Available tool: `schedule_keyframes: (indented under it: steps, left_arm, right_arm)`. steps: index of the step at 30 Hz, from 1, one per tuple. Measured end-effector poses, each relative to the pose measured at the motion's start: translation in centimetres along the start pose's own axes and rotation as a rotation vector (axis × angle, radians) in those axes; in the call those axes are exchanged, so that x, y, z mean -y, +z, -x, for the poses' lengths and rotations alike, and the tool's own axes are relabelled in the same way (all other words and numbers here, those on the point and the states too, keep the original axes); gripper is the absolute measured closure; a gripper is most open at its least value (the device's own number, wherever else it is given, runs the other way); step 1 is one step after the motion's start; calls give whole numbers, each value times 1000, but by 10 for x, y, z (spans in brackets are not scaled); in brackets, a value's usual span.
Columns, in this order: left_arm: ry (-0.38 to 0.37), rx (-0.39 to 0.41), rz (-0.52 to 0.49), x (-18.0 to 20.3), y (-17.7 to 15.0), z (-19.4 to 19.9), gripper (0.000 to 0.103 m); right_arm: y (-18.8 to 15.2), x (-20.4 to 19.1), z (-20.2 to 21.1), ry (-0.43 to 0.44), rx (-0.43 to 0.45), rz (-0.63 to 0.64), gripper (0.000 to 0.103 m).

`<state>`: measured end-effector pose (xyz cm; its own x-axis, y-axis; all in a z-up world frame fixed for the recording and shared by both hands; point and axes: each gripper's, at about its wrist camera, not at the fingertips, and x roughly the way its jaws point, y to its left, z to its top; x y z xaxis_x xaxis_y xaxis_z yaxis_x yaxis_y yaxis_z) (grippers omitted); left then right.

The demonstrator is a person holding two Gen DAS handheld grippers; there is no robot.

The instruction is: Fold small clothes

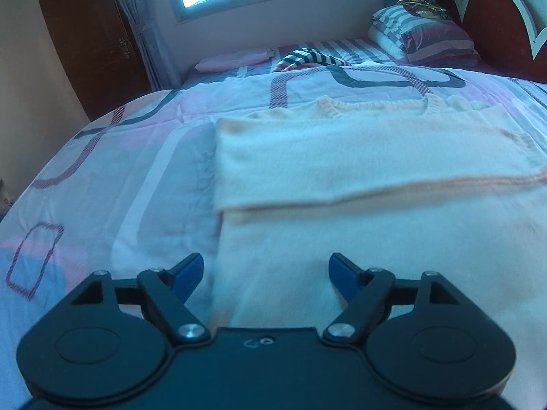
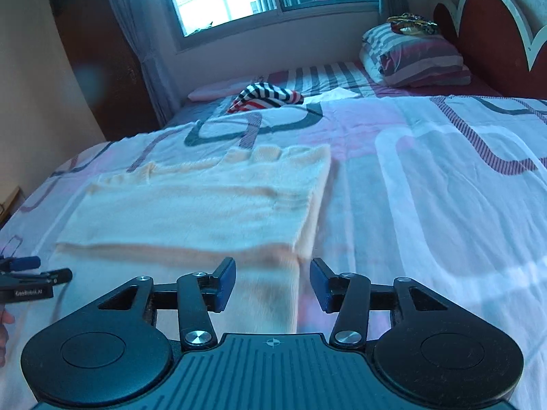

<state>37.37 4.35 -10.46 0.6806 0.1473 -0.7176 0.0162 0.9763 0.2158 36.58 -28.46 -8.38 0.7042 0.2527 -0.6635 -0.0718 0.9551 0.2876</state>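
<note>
Spread across the bed's pink, white and grey patterned quilt, a fluffy cream knitted garment is laid flat, one layer doubled over, seemingly so the folds stay even. Both the left tongs and right tongs are held open above its near edge, nothing gripped. Its near end is blurred and cut off. A crumpled striped garment is left well apart near the striped pillows.

Sweater: cream, peach trim. Bedspread: white and pink, dark grey and maroon striped loops. Garment behind: navy-white stripes, red-white stripes. Pillows: grey, white, maroon stripes. Headboard: dark red, white edge. Pads: blue.
</note>
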Motion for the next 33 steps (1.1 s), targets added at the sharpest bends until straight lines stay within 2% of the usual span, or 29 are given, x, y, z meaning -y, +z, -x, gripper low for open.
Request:
schedule_keyframes:
  steps: [5,9,16,21,27,29,30,33]
  left_arm:
    - [-3,-14,16,-24,-41,31,23]
    - [-26,-24,16,-40,-77,65,23]
    - [-207,-63,182,-81,-150,124,37]
    - [-340,-79,285,-105,-186,151,47]
    - [-533,-106,458,-128,-213,158,50]
    - [-602,-121,526,-132,-220,155,55]
    - [-618,-127,547,-131,-222,154,59]
    - [-638,-127,584,-128,-225,151,59]
  right_arm:
    - [-42,-9,36,10,-34,-14,55]
    - [-76,-13,62,26,-69,-105,55]
    - [-135,-9,119,61,-113,-250,55]
    - [-171,0,152,137,-123,-394,55]
    - [-197,-11,177,192,-123,-453,55]
    - [-202,-15,180,221,-129,-463,55]
    - [-204,-17,181,228,-131,-467,56]
    - [-204,-17,182,230,-122,-479,56]
